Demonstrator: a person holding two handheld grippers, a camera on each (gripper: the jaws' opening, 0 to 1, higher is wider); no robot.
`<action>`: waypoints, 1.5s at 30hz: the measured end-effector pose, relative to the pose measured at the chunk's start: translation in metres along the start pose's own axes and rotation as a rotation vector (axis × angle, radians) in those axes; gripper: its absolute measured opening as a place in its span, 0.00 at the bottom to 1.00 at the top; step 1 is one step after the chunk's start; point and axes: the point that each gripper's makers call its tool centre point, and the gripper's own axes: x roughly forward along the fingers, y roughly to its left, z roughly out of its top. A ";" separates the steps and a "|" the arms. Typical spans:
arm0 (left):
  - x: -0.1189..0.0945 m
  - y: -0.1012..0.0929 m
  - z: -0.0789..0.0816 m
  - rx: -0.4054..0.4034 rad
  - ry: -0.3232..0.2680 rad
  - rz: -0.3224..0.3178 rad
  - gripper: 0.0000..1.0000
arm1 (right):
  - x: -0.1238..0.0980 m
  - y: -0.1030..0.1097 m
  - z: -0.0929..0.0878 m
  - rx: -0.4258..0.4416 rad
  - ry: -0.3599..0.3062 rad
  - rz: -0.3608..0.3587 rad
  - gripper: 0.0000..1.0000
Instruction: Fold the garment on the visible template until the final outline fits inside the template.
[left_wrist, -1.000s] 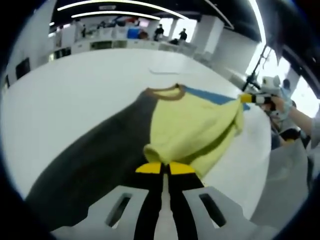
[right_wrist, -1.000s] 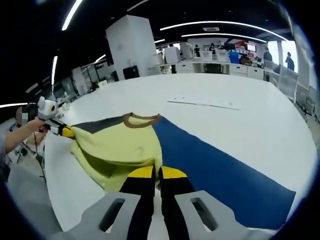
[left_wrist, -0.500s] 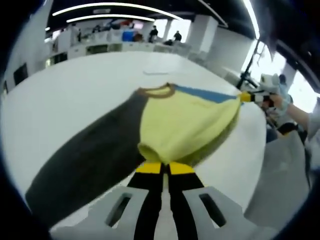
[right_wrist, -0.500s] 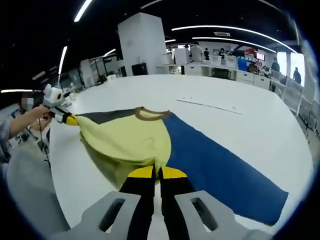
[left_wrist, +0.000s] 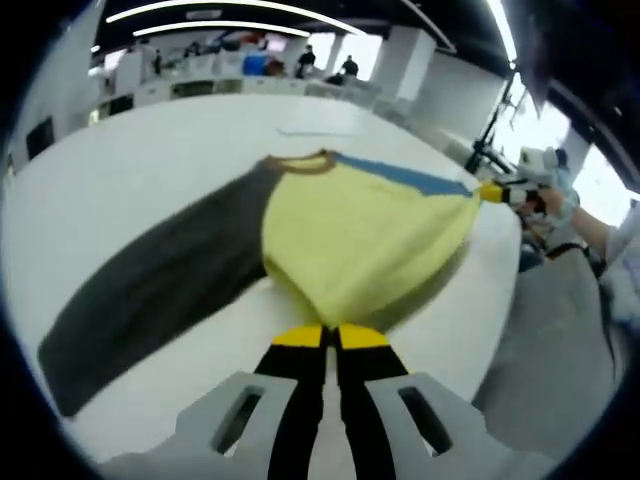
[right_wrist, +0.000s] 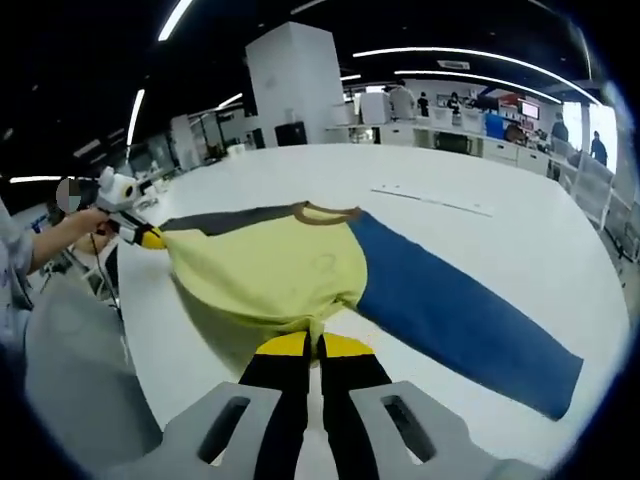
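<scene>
On the white table (left_wrist: 120, 170), both grippers pinch a soft yellow garment (left_wrist: 360, 235).

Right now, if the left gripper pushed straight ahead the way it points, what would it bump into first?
The left gripper already grips the yellow sweater body with one grey and one blue sleeve; going on, it would likely just push into more of that fabric.

shirt (left_wrist: 360, 240): soft matt knit cloth, yellow body slightly fuzzy, a few wrinkles
grey sleeve (left_wrist: 150, 290): same matt cloth, lies flat
blue sleeve (right_wrist: 450, 310): matt cloth, smooth, no sheen
collar (right_wrist: 322, 211): brown ribbed-looking cloth band
table (right_wrist: 480, 240): white, smooth, hard, faint sheen from ceiling lights
left gripper (left_wrist: 328, 336): matt black fingers, yellow tips look like plastic; pale grey plastic housing
right gripper (right_wrist: 318, 344): same finish
</scene>
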 end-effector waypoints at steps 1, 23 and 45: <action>-0.002 0.000 -0.001 -0.001 0.000 -0.001 0.00 | -0.001 0.001 0.000 0.000 -0.002 0.001 0.04; -0.041 0.000 0.064 0.166 -0.103 0.035 0.00 | -0.037 0.010 0.064 -0.146 -0.086 0.017 0.04; -0.084 -0.036 0.087 0.304 -0.084 0.028 0.00 | -0.065 0.030 0.067 -0.250 -0.083 0.058 0.04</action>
